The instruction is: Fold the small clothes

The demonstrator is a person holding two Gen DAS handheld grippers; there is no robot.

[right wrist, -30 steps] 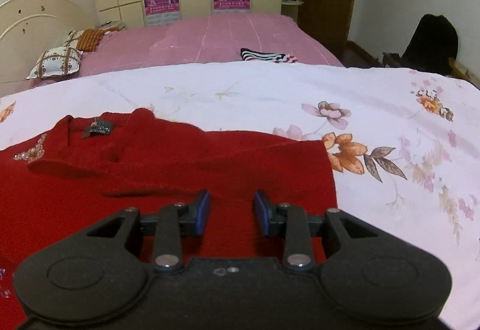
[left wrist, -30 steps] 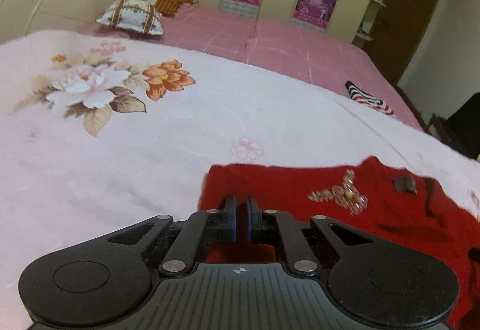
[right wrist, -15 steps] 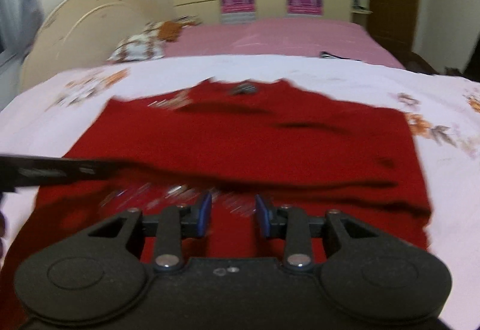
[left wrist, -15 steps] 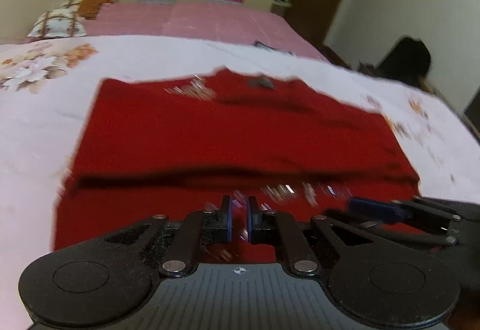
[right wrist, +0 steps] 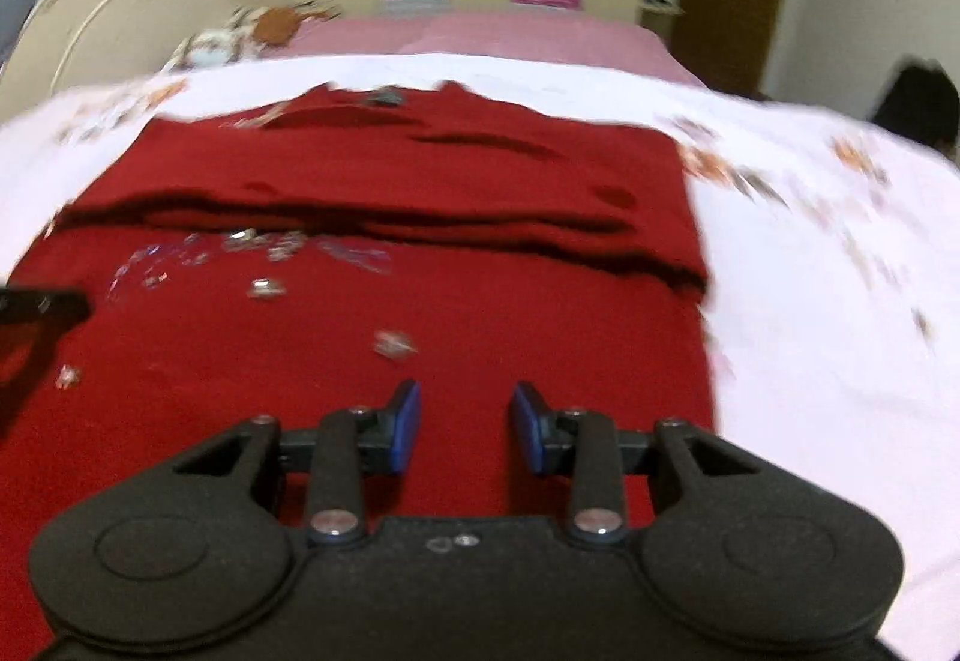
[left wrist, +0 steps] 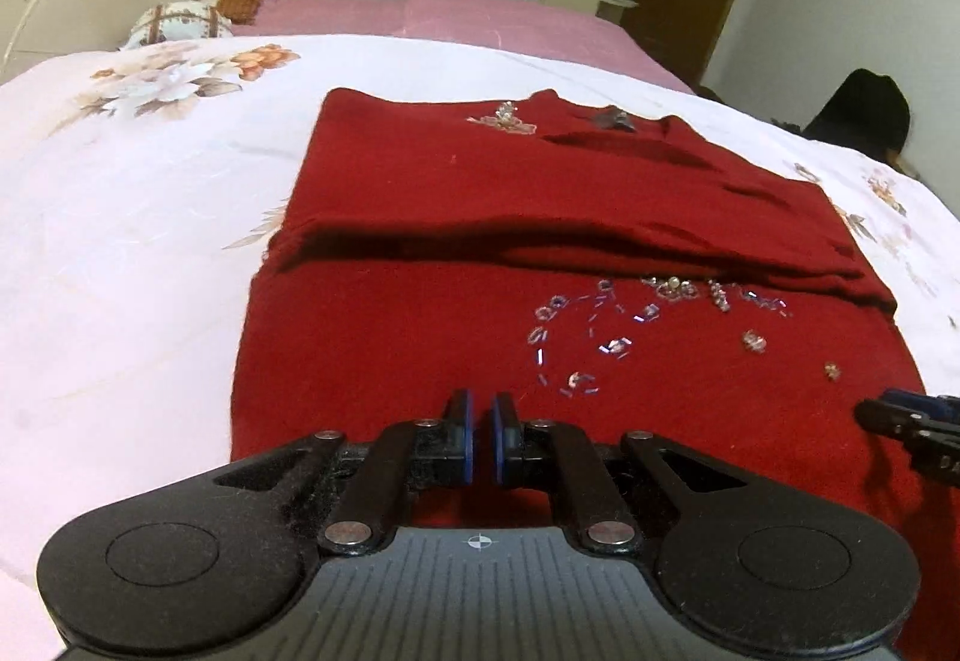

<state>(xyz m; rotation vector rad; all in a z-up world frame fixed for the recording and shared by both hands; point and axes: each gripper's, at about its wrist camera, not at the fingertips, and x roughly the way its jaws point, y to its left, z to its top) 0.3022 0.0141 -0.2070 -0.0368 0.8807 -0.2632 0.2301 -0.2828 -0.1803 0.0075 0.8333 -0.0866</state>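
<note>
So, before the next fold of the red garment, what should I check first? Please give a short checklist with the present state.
1. Red garment lies flat on the floral sheet: ok.
2. Far part folded over, with a fold edge across the middle: ok.
3. Left hand-held gripper shut, no cloth seen between its pads: ok.
4. Right hand-held gripper open over the cloth, its jaws having just opened a little, nothing between them: ok.
5. Beads clear of both grippers: ok.
6. Near hem reachable: cannot tell, hidden by the grippers.
</note>
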